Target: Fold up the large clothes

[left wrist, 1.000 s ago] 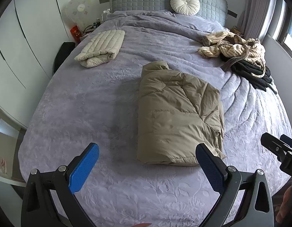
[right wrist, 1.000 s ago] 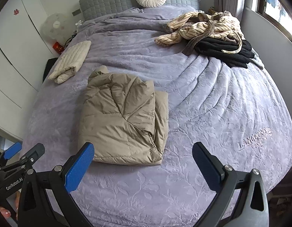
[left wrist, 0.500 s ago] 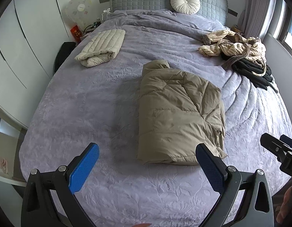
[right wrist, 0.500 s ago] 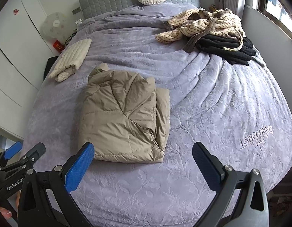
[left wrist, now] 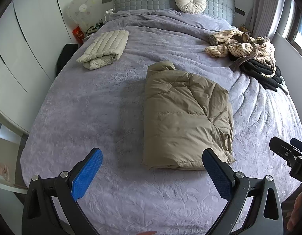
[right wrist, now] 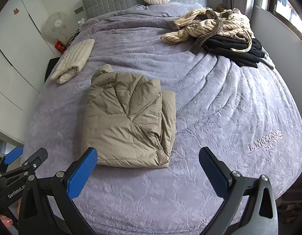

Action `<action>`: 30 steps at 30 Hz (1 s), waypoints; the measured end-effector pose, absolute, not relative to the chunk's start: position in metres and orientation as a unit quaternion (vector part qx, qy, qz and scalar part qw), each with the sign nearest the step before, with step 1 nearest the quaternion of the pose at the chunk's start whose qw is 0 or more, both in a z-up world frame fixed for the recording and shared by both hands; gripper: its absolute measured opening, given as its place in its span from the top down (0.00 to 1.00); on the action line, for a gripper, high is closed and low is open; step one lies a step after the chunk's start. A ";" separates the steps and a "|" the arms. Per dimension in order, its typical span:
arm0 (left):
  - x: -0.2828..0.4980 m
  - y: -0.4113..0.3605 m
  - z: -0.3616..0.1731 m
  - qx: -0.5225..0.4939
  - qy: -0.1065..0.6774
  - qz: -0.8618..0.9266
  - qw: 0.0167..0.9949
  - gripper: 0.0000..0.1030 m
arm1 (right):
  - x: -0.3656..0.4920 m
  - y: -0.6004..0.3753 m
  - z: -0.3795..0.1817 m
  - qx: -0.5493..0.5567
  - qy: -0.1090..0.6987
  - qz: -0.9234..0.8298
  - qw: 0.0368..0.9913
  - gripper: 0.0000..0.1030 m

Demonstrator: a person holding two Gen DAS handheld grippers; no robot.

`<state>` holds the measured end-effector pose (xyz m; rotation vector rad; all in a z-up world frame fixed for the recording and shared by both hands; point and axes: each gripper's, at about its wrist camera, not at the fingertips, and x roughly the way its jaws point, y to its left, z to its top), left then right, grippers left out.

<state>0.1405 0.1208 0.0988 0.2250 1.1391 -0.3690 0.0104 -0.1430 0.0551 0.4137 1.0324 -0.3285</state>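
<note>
Near the bed's (left wrist: 76, 117) left edge, toward the head, a cream quilted jacket (left wrist: 104, 49) already lies folded. My left gripper (left wrist: 151, 173) hangs over the foot edge with its jaws wide and holding nothing. Just beyond them, mid-bed, the tan down coat (left wrist: 186, 117) lies in a compact rectangle, so I judge this one finished. My right gripper (right wrist: 148, 171) is likewise wide and free. At the far right corner the striped garment (right wrist: 207, 25) sprawls over black clothes (right wrist: 235, 51); the next move calls for reaching there and spreading one flat
</note>
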 end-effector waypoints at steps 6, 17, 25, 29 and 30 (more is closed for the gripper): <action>0.144 0.121 0.096 0.107 0.537 -0.174 0.819 0.01 | 0.011 -0.142 0.055 0.196 0.488 -0.156 0.836 0.00; 0.149 0.120 0.094 0.110 0.538 -0.176 0.817 0.01 | 0.013 -0.141 0.055 0.195 0.488 -0.158 0.836 0.00; 0.153 0.119 0.090 0.114 0.539 -0.176 0.816 0.01 | 0.013 -0.142 0.055 0.193 0.489 -0.159 0.836 0.00; 0.154 0.119 0.090 0.114 0.540 -0.177 0.815 0.01 | 0.012 -0.144 0.055 0.192 0.490 -0.158 0.835 0.00; 0.154 0.119 0.090 0.115 0.539 -0.177 0.815 0.01 | 0.012 -0.144 0.055 0.192 0.490 -0.158 0.835 0.00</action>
